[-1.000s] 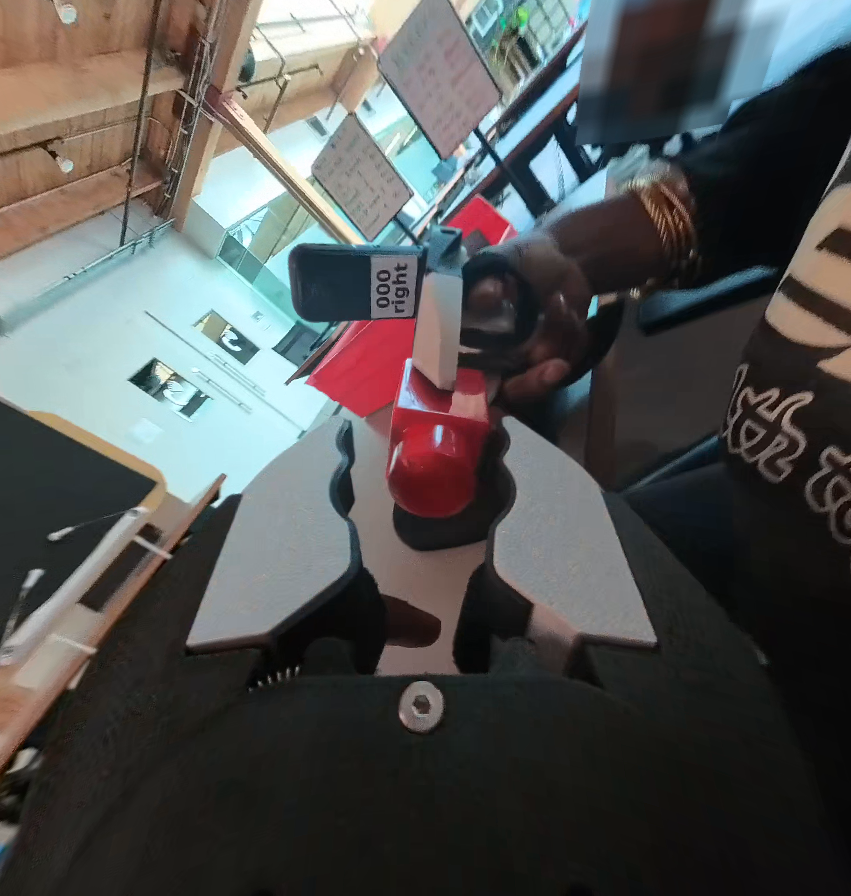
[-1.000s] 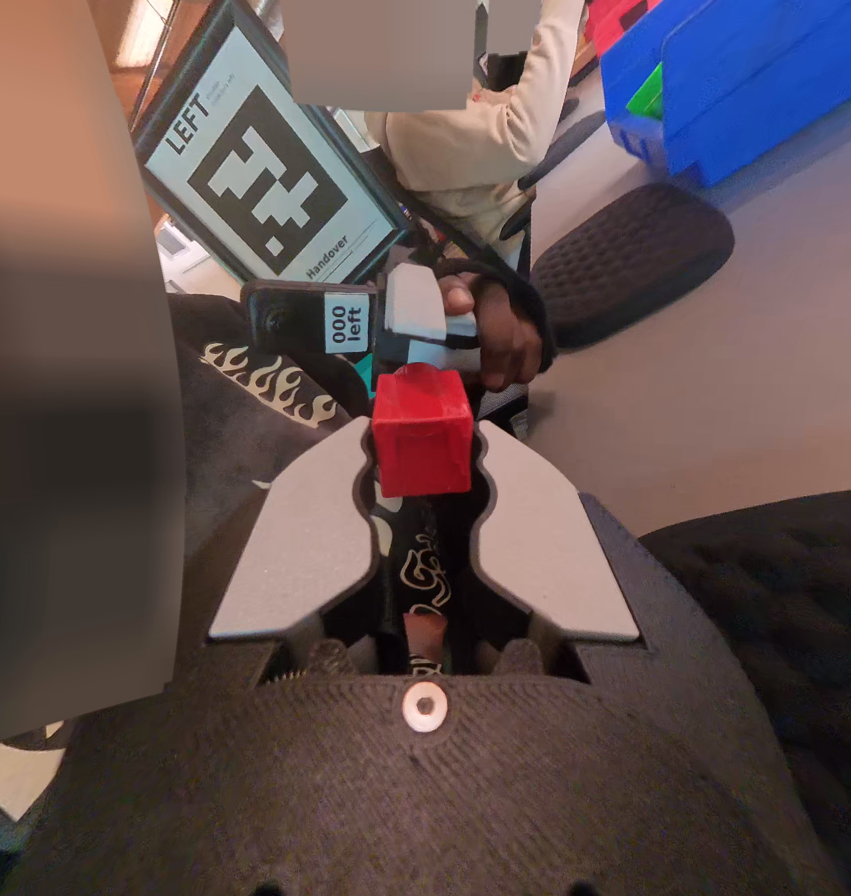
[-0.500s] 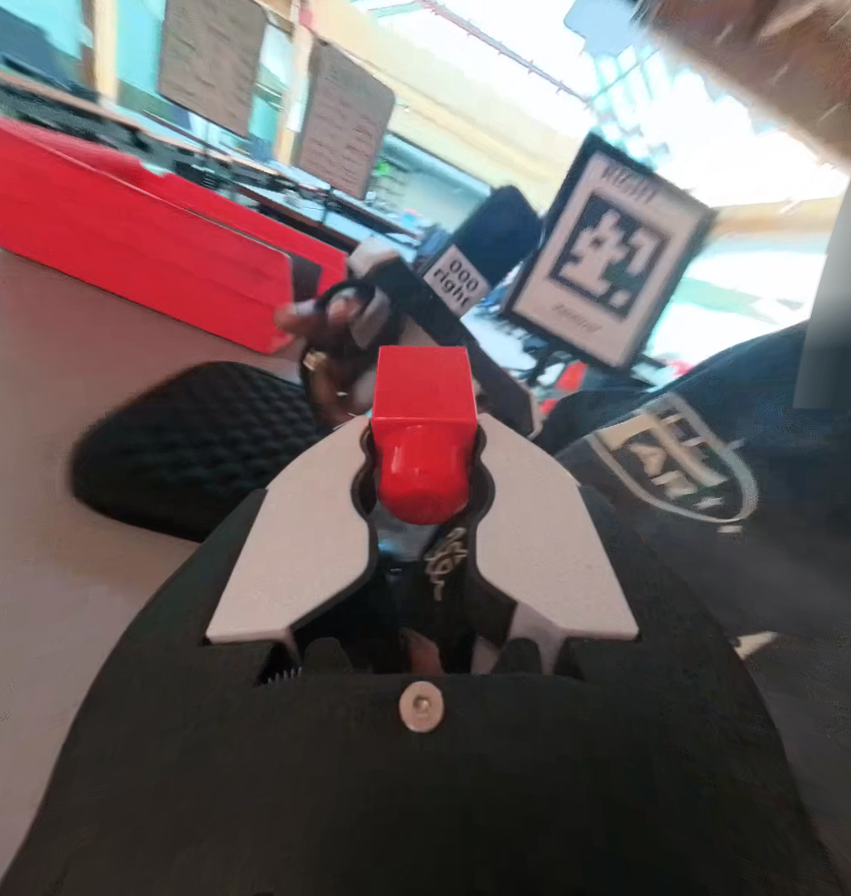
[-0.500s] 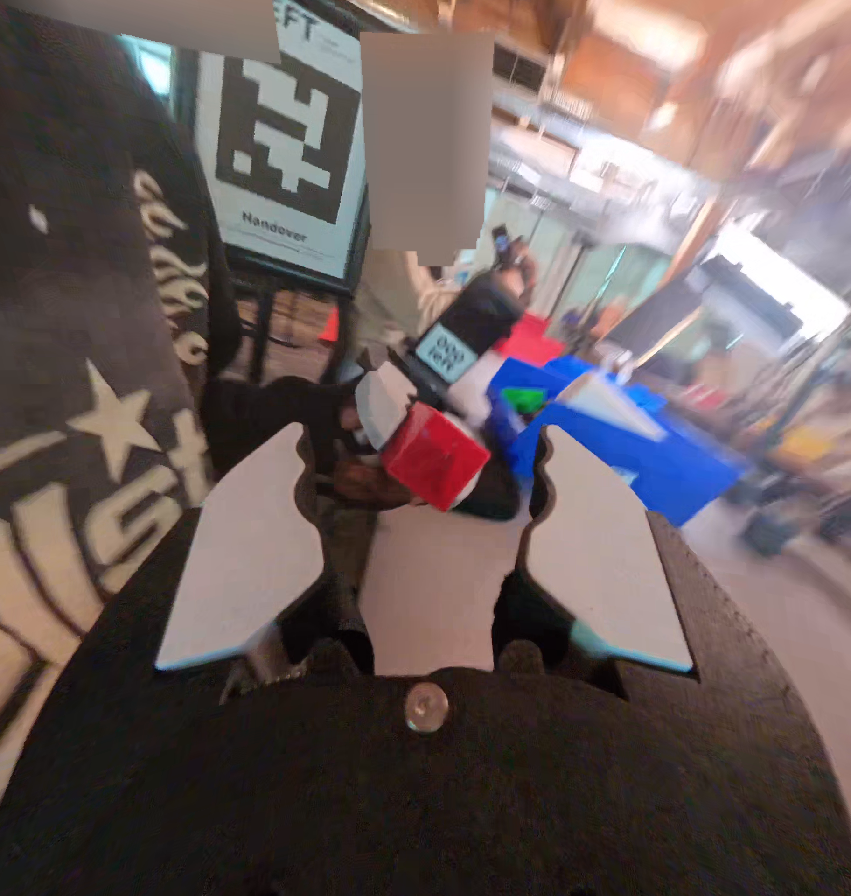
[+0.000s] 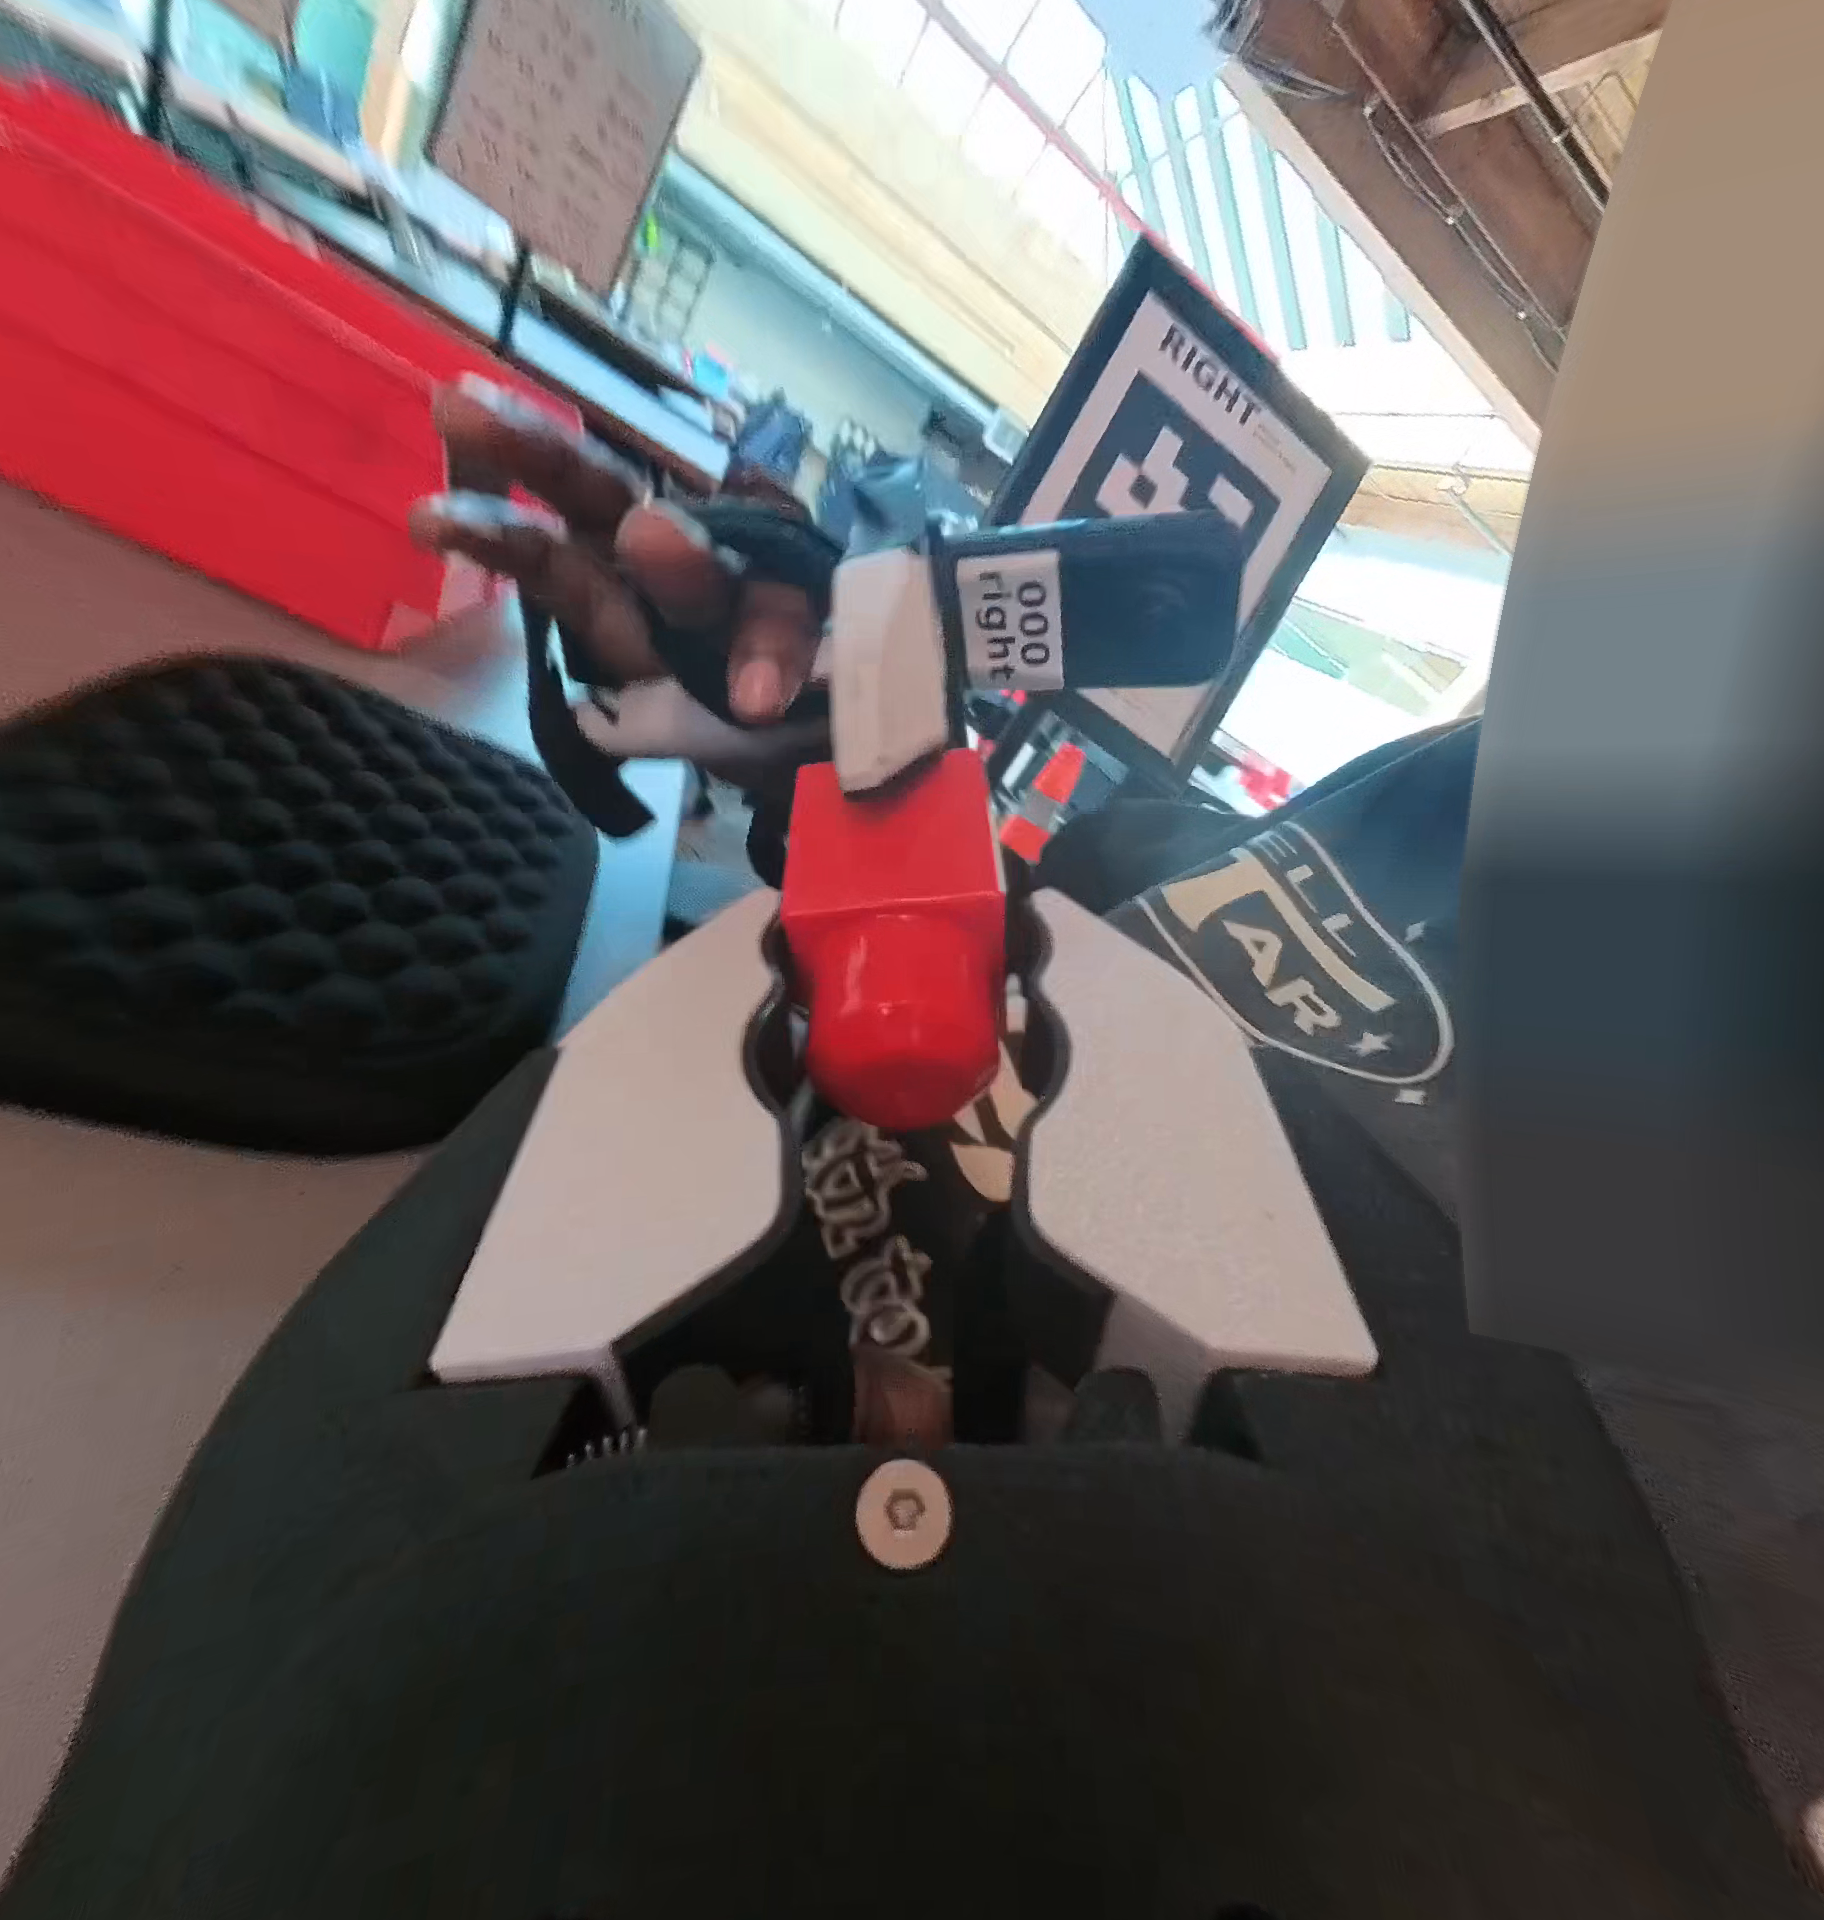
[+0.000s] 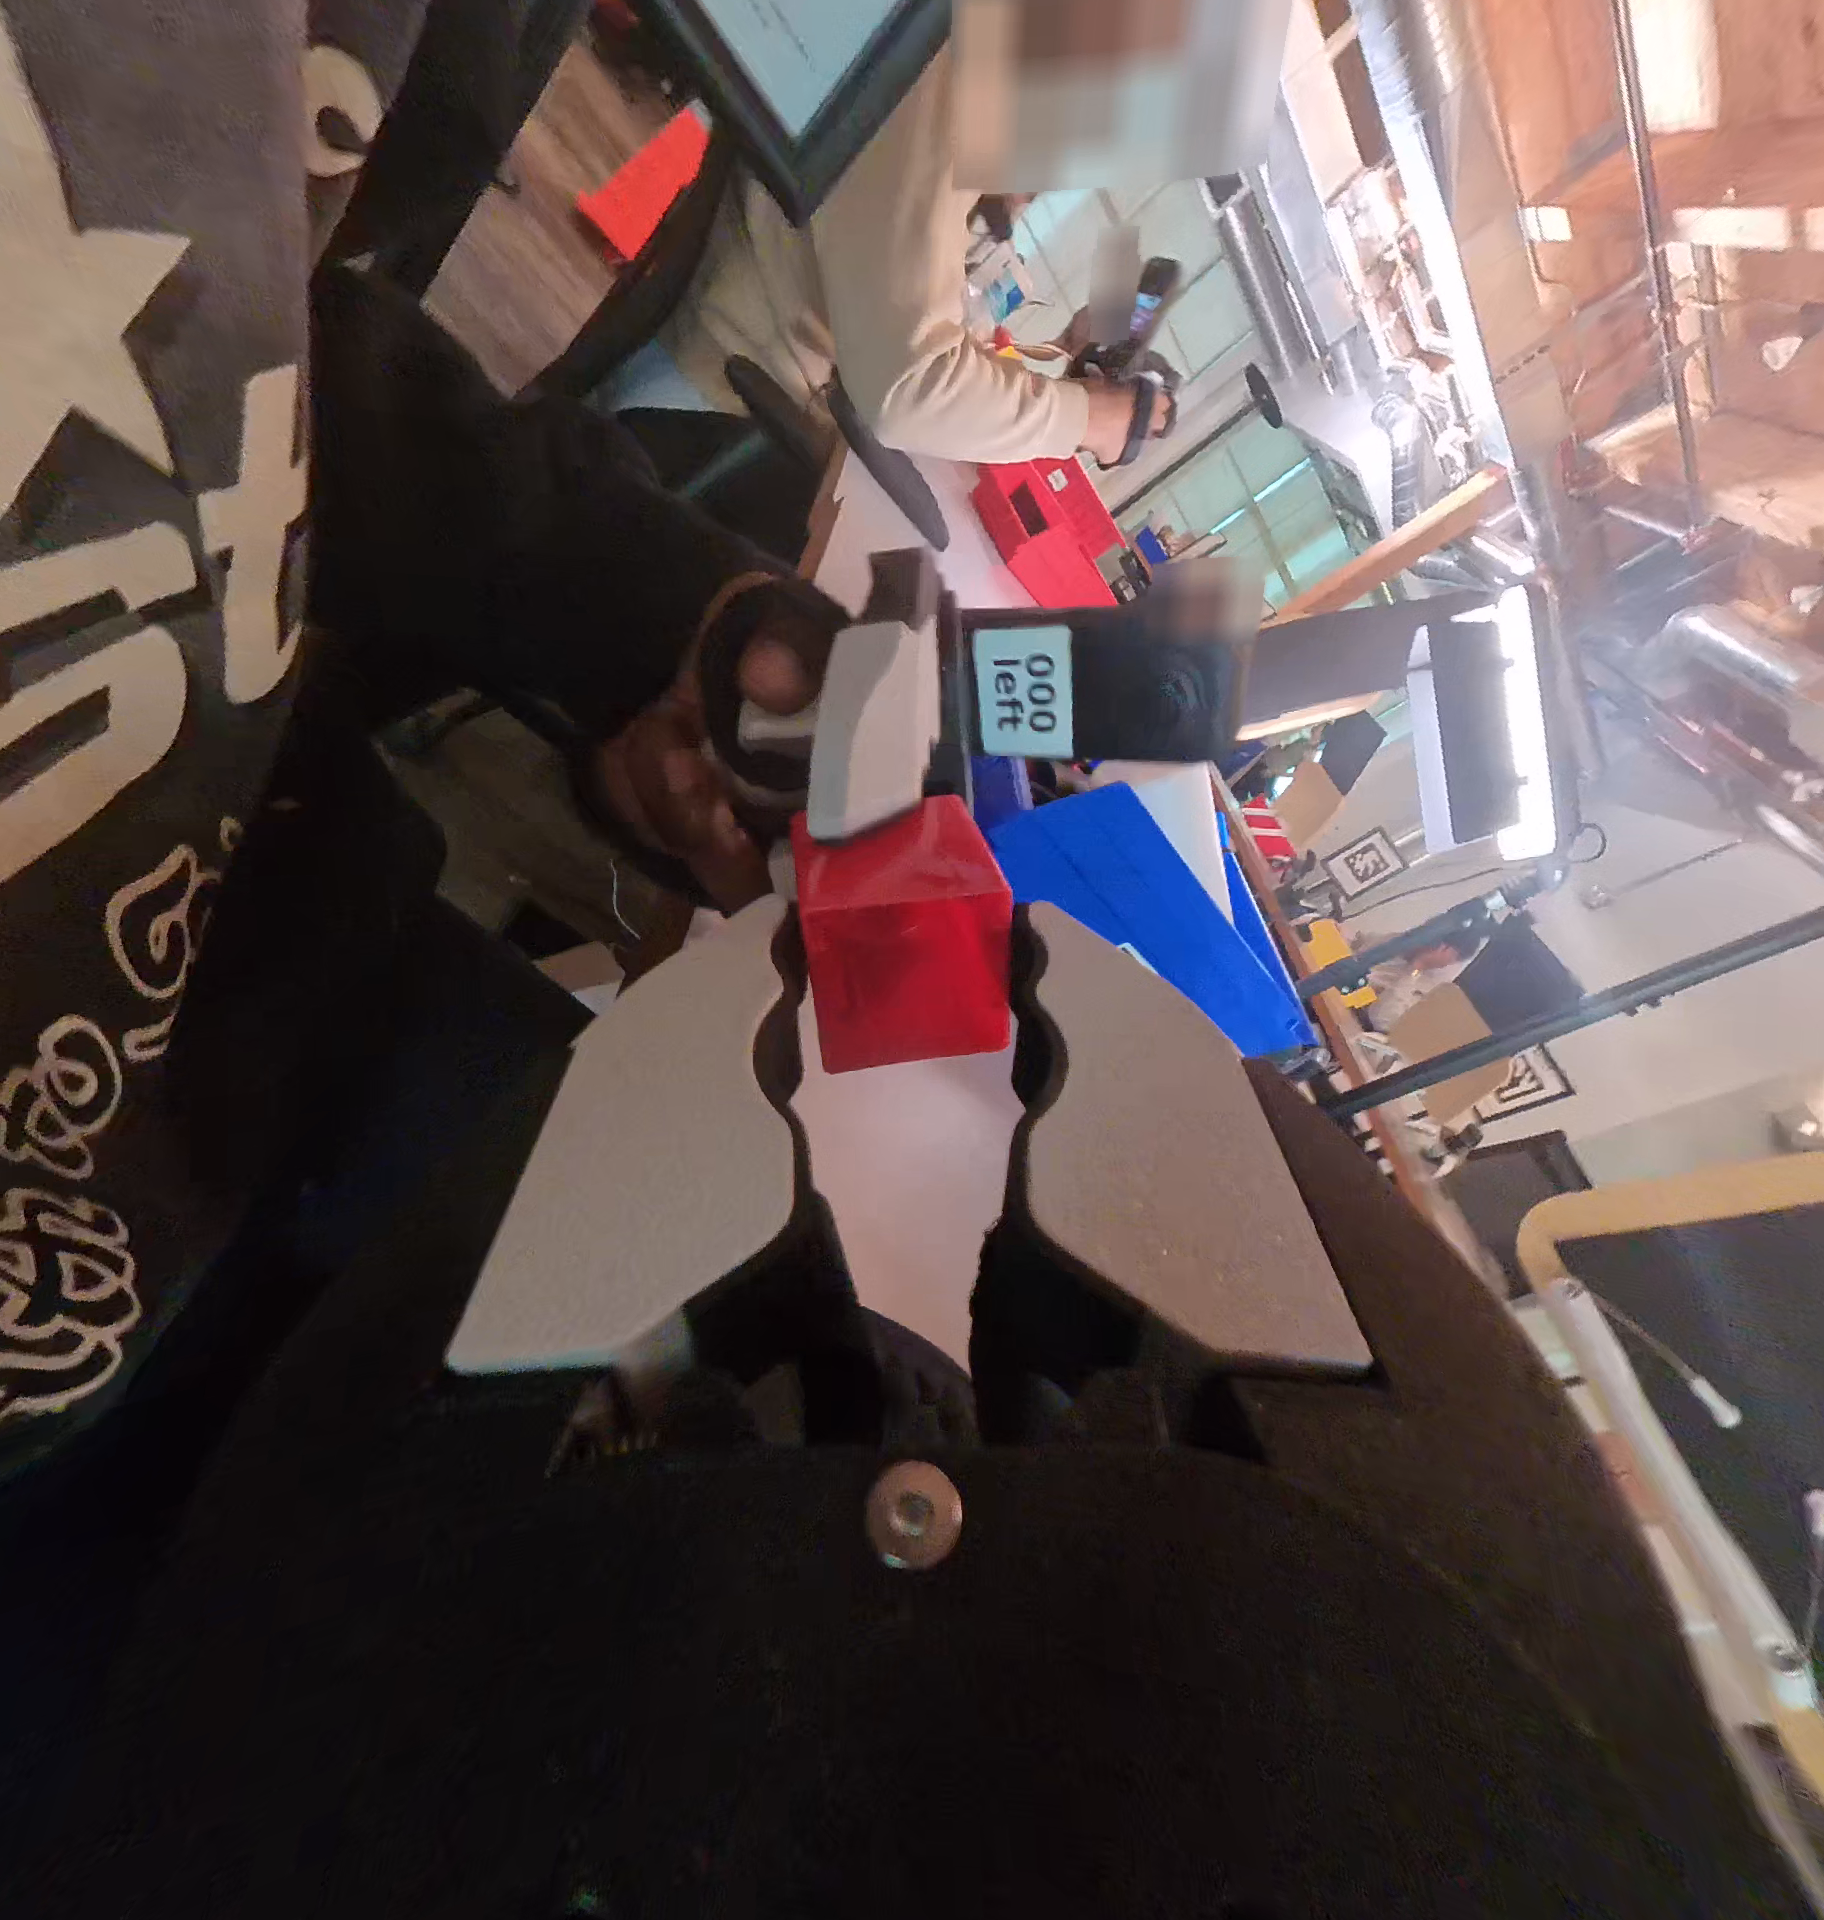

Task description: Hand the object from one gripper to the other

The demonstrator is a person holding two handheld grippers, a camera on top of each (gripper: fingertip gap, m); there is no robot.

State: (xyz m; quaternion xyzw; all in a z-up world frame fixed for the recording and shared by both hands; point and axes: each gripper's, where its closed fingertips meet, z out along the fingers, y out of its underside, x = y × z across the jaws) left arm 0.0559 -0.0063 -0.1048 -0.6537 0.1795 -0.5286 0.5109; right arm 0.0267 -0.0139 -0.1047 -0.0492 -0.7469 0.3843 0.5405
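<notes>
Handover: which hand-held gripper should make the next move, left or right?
Right, probably. The right hand-held gripper straddles the cube end of the red block and only needs to clamp. The left hand-held gripper grips its rounded end and should hold until then.

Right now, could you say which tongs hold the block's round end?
The left tongs: they clamp the red block's round end; the right tongs flank its square end.

My left gripper (image 5: 892,966) has two pale grey fingers with wavy inner edges on a black textured body, and one silver hex screw (image 5: 903,1513) below them. My right gripper (image 6: 903,987) looks the same. Beside it I see my black sleeve (image 6: 492,540) and dark shirt with white print (image 6: 77,520).
</notes>
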